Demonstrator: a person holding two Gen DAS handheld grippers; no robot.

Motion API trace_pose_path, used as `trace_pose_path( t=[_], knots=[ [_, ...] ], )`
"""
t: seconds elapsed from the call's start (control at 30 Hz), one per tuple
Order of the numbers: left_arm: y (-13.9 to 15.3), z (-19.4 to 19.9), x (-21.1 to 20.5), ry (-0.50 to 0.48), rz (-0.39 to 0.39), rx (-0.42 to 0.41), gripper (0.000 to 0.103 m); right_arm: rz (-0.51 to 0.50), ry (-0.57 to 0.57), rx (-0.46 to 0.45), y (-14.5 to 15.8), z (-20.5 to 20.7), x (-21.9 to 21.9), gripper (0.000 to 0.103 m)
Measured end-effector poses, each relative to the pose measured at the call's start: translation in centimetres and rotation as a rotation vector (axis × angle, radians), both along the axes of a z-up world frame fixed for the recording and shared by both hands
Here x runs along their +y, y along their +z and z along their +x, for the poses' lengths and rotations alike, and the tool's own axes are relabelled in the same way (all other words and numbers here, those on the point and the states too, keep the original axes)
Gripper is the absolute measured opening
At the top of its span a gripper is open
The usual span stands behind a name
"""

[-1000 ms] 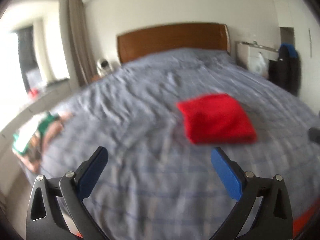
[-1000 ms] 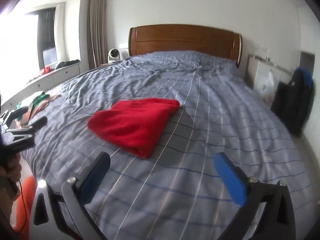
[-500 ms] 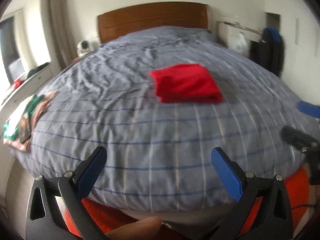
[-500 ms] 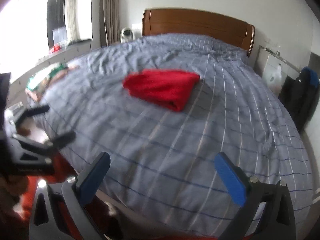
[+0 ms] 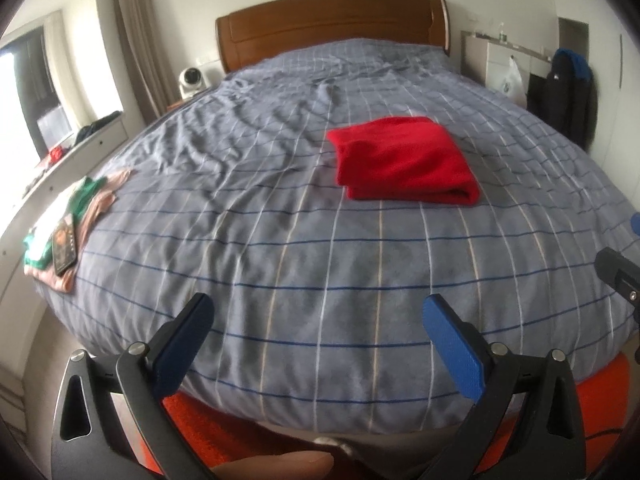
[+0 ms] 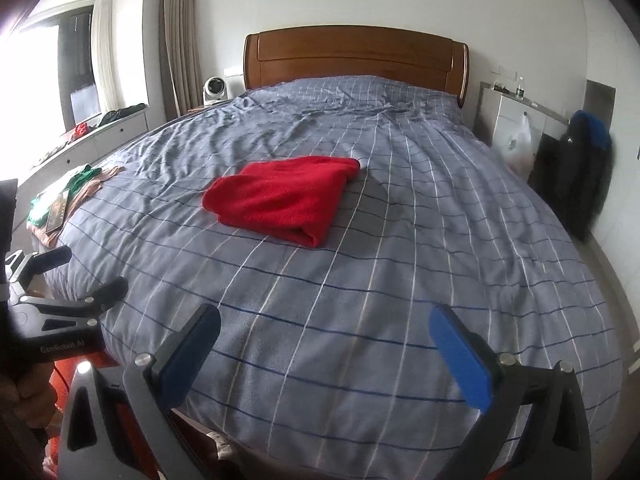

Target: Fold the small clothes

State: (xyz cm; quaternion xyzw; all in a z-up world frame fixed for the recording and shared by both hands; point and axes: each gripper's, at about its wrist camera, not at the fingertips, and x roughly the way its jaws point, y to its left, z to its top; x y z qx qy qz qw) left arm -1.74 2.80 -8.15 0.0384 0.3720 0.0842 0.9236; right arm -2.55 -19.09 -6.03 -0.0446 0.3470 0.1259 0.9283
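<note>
**Red garment folded, grippers idle**

Red garment (image 5: pixel 404 160) lying folded mid-bed, toward headboard (image 5: pixel 332 26). Left gripper (image 5: pixel 316 316) and right gripper (image 6: pixel 324 324) both spread, empty, well short of it. Risk: careless re-grab disturbing the fold.

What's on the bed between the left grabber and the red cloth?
Nothing but bare striped bedspread. The left wrist view shows it running clear from the open left hand-held gripper up to the folded red cloth.
</note>
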Motion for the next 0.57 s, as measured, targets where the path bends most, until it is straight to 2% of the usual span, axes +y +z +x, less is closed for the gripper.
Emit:
trace_pose_path(
  t=[0.27,0.4,0.57],
  knots=[
    [-0.43,0.32,0.19,-0.001,-0.014,0.015,0.103,-0.017,0.021,0.014,-0.56,-0.01,0.88,0.103],
    [-0.41,0.14,0.47,-0.005,-0.032,-0.002,0.103,-0.02,0.027,0.022,-0.88,-0.08,1.15,0.103],
    [-0.27,-0.12,-0.06,-0.01,-0.005,-0.021,0.103,-0.011,0.025,0.017,-0.79,-0.13,1.08,0.103]
  ],
)
